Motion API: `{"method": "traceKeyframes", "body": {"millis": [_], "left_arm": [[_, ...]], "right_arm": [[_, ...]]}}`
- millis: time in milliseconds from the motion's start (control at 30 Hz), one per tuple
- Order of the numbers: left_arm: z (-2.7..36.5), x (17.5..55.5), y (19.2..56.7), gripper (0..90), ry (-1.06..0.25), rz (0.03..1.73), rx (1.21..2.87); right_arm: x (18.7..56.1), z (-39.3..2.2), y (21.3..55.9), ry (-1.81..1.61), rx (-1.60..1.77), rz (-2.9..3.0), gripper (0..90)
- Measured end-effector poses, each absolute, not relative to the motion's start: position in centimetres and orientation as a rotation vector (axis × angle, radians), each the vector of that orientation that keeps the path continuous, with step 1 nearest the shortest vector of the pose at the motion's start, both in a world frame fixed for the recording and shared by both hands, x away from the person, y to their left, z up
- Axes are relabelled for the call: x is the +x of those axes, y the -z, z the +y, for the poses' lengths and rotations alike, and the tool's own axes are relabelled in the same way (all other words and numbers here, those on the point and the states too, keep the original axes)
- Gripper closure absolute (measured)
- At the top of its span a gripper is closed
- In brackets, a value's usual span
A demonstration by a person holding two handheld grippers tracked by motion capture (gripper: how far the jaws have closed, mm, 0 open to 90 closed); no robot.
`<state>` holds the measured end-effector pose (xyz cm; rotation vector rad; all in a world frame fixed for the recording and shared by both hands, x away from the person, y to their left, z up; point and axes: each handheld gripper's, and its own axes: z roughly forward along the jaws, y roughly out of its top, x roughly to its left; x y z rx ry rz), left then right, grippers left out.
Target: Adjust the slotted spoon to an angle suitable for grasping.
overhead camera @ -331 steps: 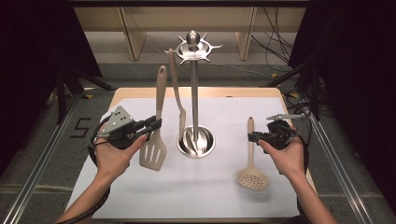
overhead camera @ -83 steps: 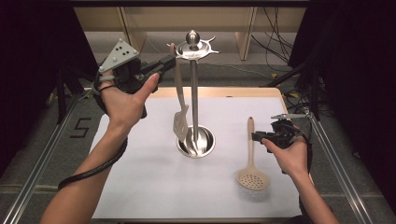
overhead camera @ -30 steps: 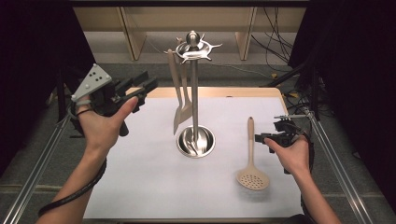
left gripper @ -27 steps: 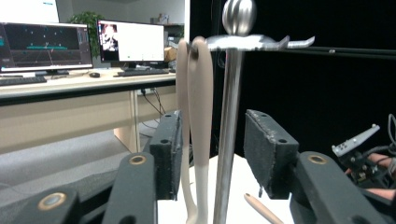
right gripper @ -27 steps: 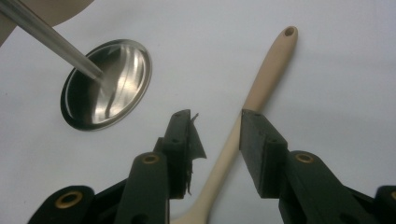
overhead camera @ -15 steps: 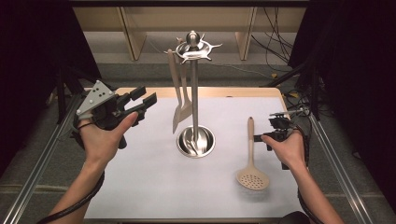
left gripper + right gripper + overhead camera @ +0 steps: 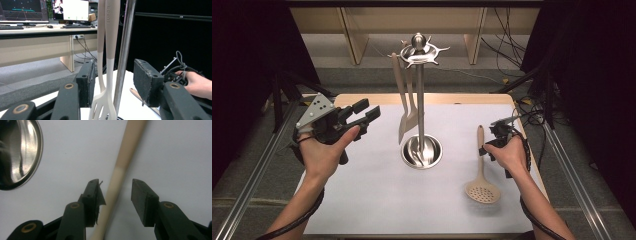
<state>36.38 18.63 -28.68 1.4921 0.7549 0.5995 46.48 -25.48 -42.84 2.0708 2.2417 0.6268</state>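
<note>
A steel utensil stand (image 7: 420,100) rises mid-table from a round base (image 7: 422,151). A beige slotted spatula (image 7: 403,107) and a second beige utensil hang from its top hooks. My left gripper (image 7: 366,112) is held left of the stand; its jaws have just been opening and stand open with nothing between them. In the left gripper view the hanging spatula (image 7: 110,62) and pole (image 7: 123,50) lie farther off beyond that gripper (image 7: 115,85). A beige skimmer spoon (image 7: 481,172) lies at the right. My right gripper (image 7: 117,195) has just been opening and straddles the spoon's handle (image 7: 120,173), pads apart from it.
White paper (image 7: 377,200) covers the tabletop. The stand's shiny base (image 7: 17,155) lies just left of the right gripper. Metal rails (image 7: 257,175) run along both sides of the table. A desk with monitors (image 7: 70,10) stands beyond the table.
The spatula that lay on the table now hangs on the stand. My left gripper has let it go, dropped down and drawn back left. My right gripper has opened over the spoon handle.
</note>
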Motion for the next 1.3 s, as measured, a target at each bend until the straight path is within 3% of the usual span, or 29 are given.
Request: {"method": "traceKeyframes", "body": {"millis": [433,767,1300], "left_arm": [[18.4,36.5,28.8,51.7,-0.597,0.759,1.492],[18.5,36.7,29.0,51.6,-0.594,0.762,1.501],[18.4,36.7,29.1,51.8,-0.599,0.758,1.512]], "right_arm": [[47.3,-23.8,44.5,-0.505,2.200,2.244,58.5],[47.7,-23.6,45.1,-0.396,2.130,2.278,71.4],[47.7,-23.6,44.9,-0.338,2.167,2.299,78.0]]}}
